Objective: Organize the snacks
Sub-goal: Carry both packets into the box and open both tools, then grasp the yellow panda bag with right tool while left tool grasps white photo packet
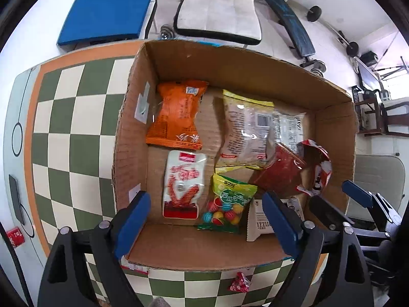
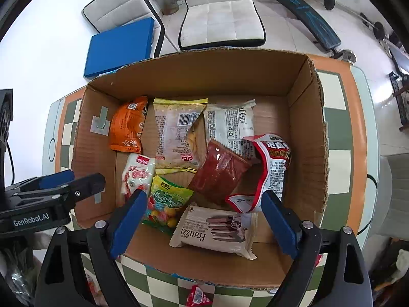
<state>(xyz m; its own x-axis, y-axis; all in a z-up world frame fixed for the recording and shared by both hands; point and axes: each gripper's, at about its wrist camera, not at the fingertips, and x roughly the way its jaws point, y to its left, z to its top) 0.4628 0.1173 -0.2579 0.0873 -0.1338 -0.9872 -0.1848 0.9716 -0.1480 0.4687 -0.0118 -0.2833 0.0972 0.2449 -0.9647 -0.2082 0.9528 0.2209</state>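
Observation:
An open cardboard box [image 1: 255,64] [image 2: 194,71] on the checkered table holds several snack packs: an orange pack [image 1: 176,115] [image 2: 127,125], a pale yellow-edged pack [image 1: 242,130] [image 2: 176,133], a white-and-red pack [image 1: 182,184], a green candy bag [image 1: 227,202] [image 2: 166,199], a dark red pack [image 1: 278,171] [image 2: 219,174], a red-and-white bag [image 2: 265,171] and a beige Franzzi wafer pack [image 2: 214,230]. My left gripper [image 1: 207,220] is open and empty above the box's near left. My right gripper [image 2: 202,217] is open and empty above the wafer pack.
A small red candy packet [image 1: 239,284] [image 2: 196,296] lies on the table in front of the box. A small red item [image 1: 15,235] sits at the table's left edge. Chairs [image 1: 219,7], a blue cushion [image 1: 107,15] and gym equipment stand beyond the table.

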